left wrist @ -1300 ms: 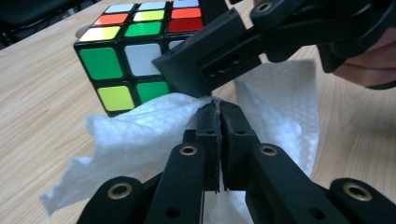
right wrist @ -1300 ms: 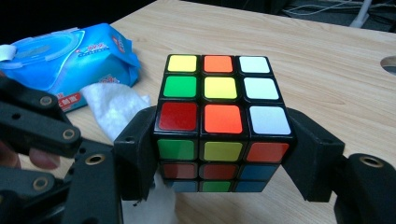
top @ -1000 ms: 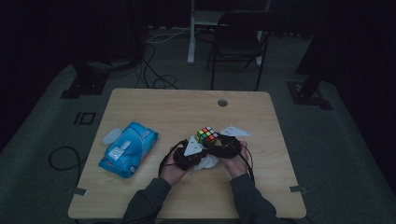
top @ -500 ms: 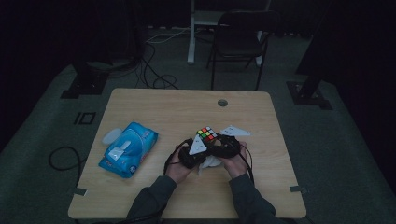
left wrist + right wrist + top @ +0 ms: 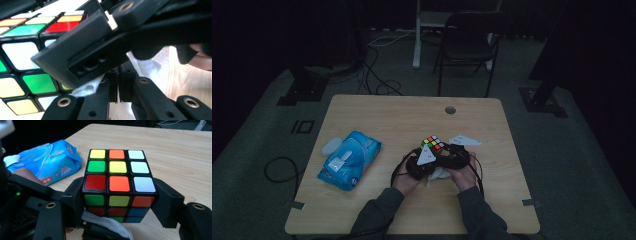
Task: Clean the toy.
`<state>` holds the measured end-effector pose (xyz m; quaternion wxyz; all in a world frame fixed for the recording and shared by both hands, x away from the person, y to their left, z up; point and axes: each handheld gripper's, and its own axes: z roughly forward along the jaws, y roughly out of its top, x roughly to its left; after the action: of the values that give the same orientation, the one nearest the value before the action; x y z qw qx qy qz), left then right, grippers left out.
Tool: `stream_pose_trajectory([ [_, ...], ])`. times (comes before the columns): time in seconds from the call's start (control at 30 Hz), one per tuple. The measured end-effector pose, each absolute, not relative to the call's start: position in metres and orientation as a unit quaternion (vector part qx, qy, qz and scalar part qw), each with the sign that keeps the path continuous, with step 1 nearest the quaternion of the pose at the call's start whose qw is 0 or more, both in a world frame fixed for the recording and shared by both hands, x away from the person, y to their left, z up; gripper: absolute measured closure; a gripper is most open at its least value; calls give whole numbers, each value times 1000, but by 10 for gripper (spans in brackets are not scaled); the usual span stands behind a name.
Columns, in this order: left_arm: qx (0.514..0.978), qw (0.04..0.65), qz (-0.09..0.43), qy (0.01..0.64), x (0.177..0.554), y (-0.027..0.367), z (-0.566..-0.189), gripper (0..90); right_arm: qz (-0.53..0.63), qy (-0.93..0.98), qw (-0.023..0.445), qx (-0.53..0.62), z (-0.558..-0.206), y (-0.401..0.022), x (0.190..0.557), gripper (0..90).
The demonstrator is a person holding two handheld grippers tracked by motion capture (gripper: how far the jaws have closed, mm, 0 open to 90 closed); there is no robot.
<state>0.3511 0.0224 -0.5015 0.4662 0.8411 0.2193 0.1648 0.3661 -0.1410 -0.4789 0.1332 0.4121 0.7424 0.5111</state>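
Observation:
A scrambled Rubik's cube sits clamped between the two black jaws of my right gripper, which is shut on its sides. In the high view the cube is held just above the table, in front of both hands. My left gripper is shut on a white wipe and sits tight against the cube's lower face, right beside the right gripper's jaw. From the right gripper view the wipe lies under the cube's near bottom edge.
A blue pack of wet wipes lies on the wooden table to the left of the hands, with its white lid up. A cable hole is at the far edge. A dark chair stands beyond the table.
My left hand has edged slightly right, towards the cube. The right hand and the cube have stayed put.

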Motion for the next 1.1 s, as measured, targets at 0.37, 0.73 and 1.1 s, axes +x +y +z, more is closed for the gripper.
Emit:
stream_pose_trajectory([
  [0.37, 834, 477, 168, 222, 352, 21, -500, 878, 518, 737, 124, 417, -479, -142, 367, 344],
  [0.73, 834, 473, 174, 224, 352, 20, -503, 878, 516, 735, 127, 421, -479, -142, 367, 344],
  [1.1, 832, 475, 176, 225, 351, 21, -501, 877, 517, 732, 127, 425, -479, -144, 367, 344],
])
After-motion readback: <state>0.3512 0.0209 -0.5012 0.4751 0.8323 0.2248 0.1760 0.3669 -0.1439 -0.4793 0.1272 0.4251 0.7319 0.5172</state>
